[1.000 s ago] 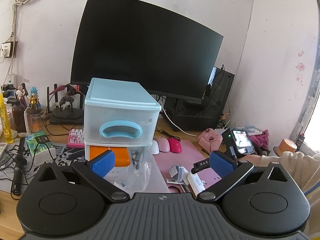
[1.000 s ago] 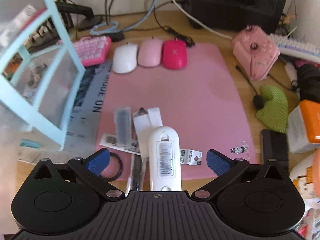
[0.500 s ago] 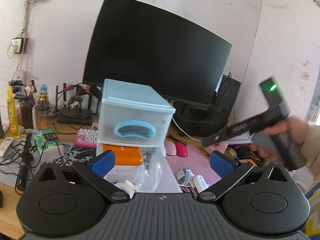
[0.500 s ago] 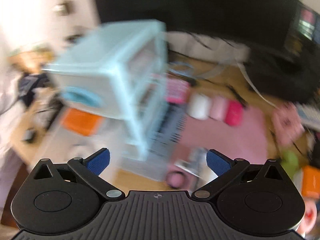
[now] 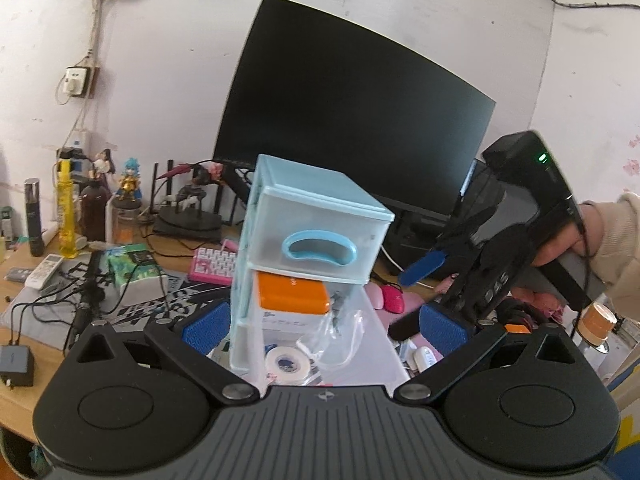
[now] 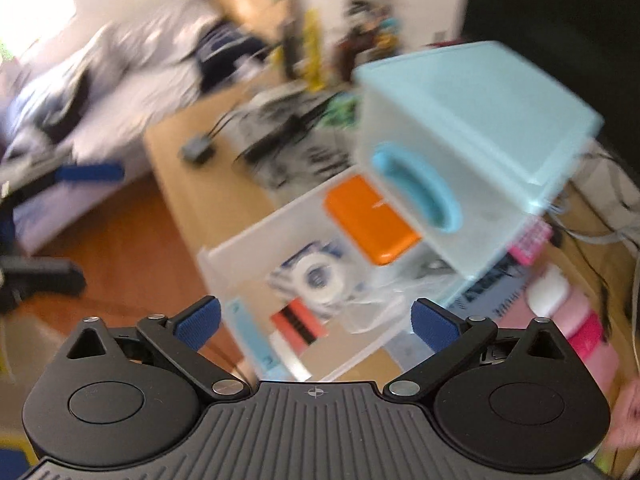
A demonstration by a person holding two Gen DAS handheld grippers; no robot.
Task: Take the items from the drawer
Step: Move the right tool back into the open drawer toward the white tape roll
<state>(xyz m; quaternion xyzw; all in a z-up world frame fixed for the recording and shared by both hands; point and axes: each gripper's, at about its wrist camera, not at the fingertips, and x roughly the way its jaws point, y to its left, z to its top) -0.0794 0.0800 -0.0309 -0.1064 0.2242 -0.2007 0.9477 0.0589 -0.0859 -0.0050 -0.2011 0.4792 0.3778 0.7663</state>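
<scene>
From my seat, the left claw (image 5: 326, 326) sits low and nearly level, its blue pads spread wide with nothing between them, aimed at the pale blue drawer unit (image 5: 308, 240) on the desk (image 5: 24, 392). The right claw (image 6: 316, 326) is tipped steeply down over the pulled-out bottom drawer (image 6: 280, 280); its jaws have just been closing a little yet stand wide, and nothing is caught between them. In the left view that right claw (image 5: 448, 276) hangs to the right of the unit, gripped by a hand (image 5: 560, 240) in a pale sleeve, with a green light glowing on top. The top drawer is shut, its blue handle (image 5: 318, 250) facing me. Inside the open drawer lie an orange-lidded box (image 5: 292, 298), a roll of white tape (image 5: 286, 362) and a crumpled clear bag (image 5: 340, 336) (the right view is badly smeared, so smaller things there stay unreadable). White letters on the right claw's black body look like "DAS". Print on the white side of the box is too small to read. Behind stands a dark monitor (image 5: 352, 120).
</scene>
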